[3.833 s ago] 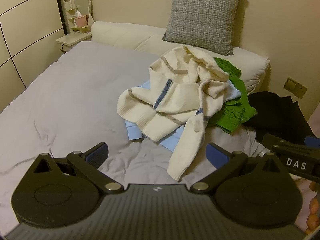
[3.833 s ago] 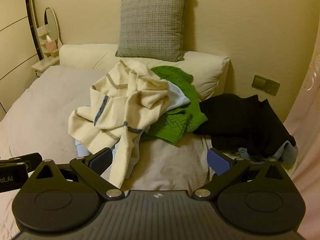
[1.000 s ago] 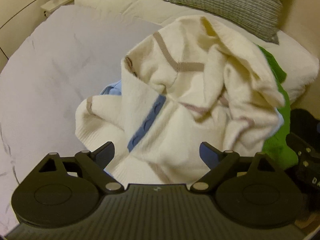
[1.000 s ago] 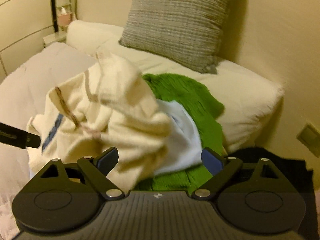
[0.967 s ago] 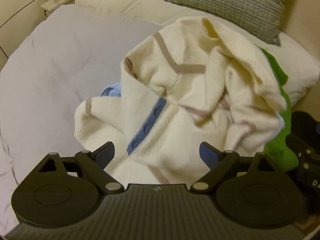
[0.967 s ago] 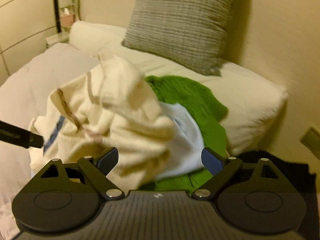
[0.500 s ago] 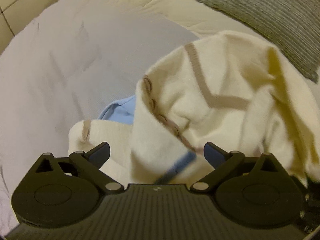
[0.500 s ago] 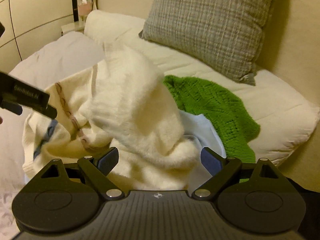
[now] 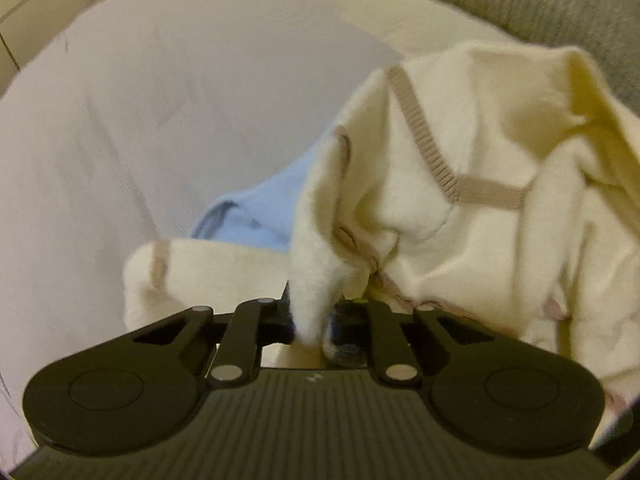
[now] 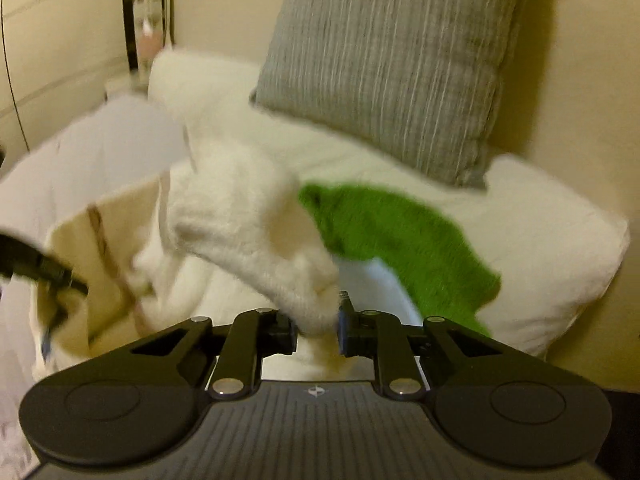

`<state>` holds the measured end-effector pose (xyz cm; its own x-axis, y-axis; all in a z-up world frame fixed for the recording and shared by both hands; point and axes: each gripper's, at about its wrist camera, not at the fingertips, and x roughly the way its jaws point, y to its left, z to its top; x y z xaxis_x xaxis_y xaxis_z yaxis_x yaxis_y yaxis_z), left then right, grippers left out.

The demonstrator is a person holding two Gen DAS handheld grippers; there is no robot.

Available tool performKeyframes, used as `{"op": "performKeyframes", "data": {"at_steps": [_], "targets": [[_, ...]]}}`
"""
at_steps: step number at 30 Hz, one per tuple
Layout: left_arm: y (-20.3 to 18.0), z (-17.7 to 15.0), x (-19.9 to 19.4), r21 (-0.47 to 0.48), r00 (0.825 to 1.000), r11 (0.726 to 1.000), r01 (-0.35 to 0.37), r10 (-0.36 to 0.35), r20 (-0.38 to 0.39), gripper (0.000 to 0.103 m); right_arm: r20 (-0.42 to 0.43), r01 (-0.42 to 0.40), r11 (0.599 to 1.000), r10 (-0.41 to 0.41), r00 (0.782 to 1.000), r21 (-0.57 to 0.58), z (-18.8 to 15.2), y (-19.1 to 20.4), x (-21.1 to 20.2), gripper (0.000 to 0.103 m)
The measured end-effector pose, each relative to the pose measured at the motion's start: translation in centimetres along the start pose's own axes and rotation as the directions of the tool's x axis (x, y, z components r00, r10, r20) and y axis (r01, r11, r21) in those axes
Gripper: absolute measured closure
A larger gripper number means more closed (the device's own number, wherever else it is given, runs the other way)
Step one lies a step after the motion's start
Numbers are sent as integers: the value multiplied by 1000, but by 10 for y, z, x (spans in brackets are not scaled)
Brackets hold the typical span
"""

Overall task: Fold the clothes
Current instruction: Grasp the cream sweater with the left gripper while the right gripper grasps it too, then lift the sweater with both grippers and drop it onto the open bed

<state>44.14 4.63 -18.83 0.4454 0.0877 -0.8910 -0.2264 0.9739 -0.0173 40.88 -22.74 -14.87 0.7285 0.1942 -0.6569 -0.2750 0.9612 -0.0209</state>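
A cream sweater point(image 9: 460, 240) with tan and blue trim lies crumpled on the bed. In the left wrist view a raised fold of it stands between the jaws of my left gripper point(image 9: 312, 320), which are closing and pinch it. My right gripper point(image 10: 318, 330) is closing too, its pads pressed on another fold of the cream sweater point(image 10: 240, 216) at the far side of the heap. The left gripper point(image 10: 40, 266) shows as a dark bar at the left edge of the right wrist view. A light blue garment point(image 9: 256, 216) peeks out from under the sweater.
A green knit sweater point(image 10: 400, 240) lies to the right of the cream one, against a white pillow point(image 10: 540, 240). A grey cushion point(image 10: 380, 60) leans on the wall behind. The pale bed sheet point(image 9: 160, 120) spreads to the left. A mirror stand point(image 10: 148, 20) is at the far left.
Both grippers came down onto the cream sweater and their jaws went from wide apart to pinched on folds of it. The sweater's fabric has bunched up between the pads.
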Motion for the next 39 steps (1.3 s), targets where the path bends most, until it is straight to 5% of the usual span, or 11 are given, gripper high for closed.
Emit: {"op": "performKeyframes", "data": {"at_steps": [4,8,14,16,23,27,32,34,39], "targets": [[15,-11,-50,-12,994,1000,5,-4,107,92,115,-71,997,75,990,-40,20,16,-27,86],[53,-32,-115,-87,971,996,1,20,237,93,220,-184,976,206,954,-116,39,53,-62,86],[137,-104,-244,-270,898,958,-96,201,392,93,314,-425,875,481,819,-234,56,134,-137,88],[165,-134,-289,-322,866,938,-129,265,425,93,334,-505,818,574,748,-276,59,164,-171,88],[246,-249,-457,-462,709,844,-271,500,498,93,371,-706,610,788,492,-359,46,265,-295,88],[284,-309,-535,-518,615,784,-342,603,508,93,368,-773,534,833,413,-343,30,314,-351,88],[328,-365,-601,-582,508,718,-382,689,517,92,342,-825,461,872,351,-327,13,365,-409,88],[349,-385,-614,-614,503,686,-390,717,482,92,323,-837,445,881,346,-319,2,385,-425,88],[383,-431,-604,-671,557,646,-364,728,399,92,215,-864,400,913,346,-307,-25,431,-442,88]]}}
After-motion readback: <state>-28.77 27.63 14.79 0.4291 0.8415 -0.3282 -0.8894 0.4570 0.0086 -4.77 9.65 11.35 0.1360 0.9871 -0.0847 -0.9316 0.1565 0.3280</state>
